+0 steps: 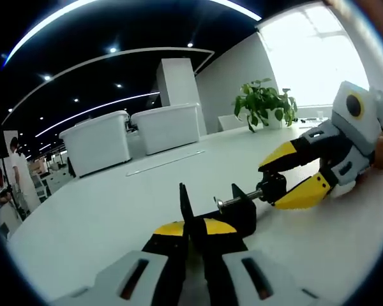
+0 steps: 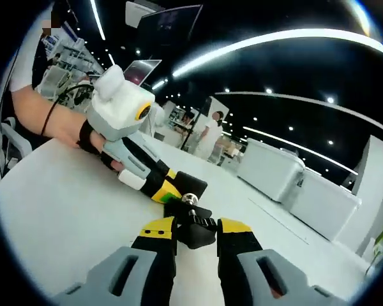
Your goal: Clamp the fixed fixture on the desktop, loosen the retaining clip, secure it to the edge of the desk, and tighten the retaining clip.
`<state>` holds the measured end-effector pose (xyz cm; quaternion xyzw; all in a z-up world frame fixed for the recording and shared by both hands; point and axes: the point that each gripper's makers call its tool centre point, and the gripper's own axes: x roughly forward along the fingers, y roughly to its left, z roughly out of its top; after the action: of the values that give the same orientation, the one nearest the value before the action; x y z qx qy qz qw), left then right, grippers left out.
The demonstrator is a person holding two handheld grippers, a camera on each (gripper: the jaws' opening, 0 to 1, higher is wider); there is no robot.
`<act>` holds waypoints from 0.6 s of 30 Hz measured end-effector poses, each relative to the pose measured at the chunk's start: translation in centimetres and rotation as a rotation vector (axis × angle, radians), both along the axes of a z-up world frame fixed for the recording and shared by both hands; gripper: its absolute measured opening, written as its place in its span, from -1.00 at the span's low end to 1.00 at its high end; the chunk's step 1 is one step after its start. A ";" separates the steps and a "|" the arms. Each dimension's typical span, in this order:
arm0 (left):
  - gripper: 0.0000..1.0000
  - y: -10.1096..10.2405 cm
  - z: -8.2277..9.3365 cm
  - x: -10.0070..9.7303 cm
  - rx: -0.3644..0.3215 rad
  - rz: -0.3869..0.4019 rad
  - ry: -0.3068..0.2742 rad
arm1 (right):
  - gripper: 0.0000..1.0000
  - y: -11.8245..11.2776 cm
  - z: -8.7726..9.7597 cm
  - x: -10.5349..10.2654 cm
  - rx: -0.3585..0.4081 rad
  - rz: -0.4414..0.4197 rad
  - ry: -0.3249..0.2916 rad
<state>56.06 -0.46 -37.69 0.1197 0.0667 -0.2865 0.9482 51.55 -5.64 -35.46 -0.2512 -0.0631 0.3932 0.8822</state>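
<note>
A black C-shaped clamp fixture (image 1: 233, 213) rests on the white desk (image 1: 96, 210). My left gripper (image 1: 195, 227) is shut on the clamp's upright frame, yellow tips pressed to either side. A silver screw (image 1: 237, 200) runs from the frame to a black knob (image 1: 272, 187). My right gripper (image 1: 270, 186) comes in from the right and is shut on that knob. In the right gripper view my right gripper (image 2: 195, 227) pinches the black knob (image 2: 196, 234), with the screw end (image 2: 189, 199) just beyond. The left gripper (image 2: 171, 191) holds the frame (image 2: 188, 183) from the far side.
Two white storage boxes (image 1: 99, 143) (image 1: 169, 126) stand at the desk's far side, with a potted plant (image 1: 263, 102) near the bright window. A hand (image 2: 51, 118) holds the left gripper. People (image 2: 210, 134) stand in the background. Bare desk (image 2: 51, 204) lies around the clamp.
</note>
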 end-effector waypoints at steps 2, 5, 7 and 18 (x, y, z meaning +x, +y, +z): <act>-0.83 0.0 0.0 0.0 0.000 0.000 0.000 | -0.51 0.0 0.0 0.1 0.006 0.000 0.007; -0.83 0.0 0.0 0.0 0.000 0.000 -0.001 | -0.42 -0.1 -0.8 0.1 -0.003 -0.001 0.065; -0.83 0.0 0.0 0.0 0.000 0.000 -0.001 | -0.35 0.1 -0.6 -0.3 0.027 0.020 0.087; -0.83 0.0 0.0 -0.1 0.000 0.000 -0.002 | -0.45 -2.3 0.5 1.1 0.423 -0.006 0.480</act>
<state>55.99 -0.43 -37.67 0.1201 0.0661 -0.2863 0.9483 52.69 -7.94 -34.98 0.0373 0.0672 0.4166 0.9058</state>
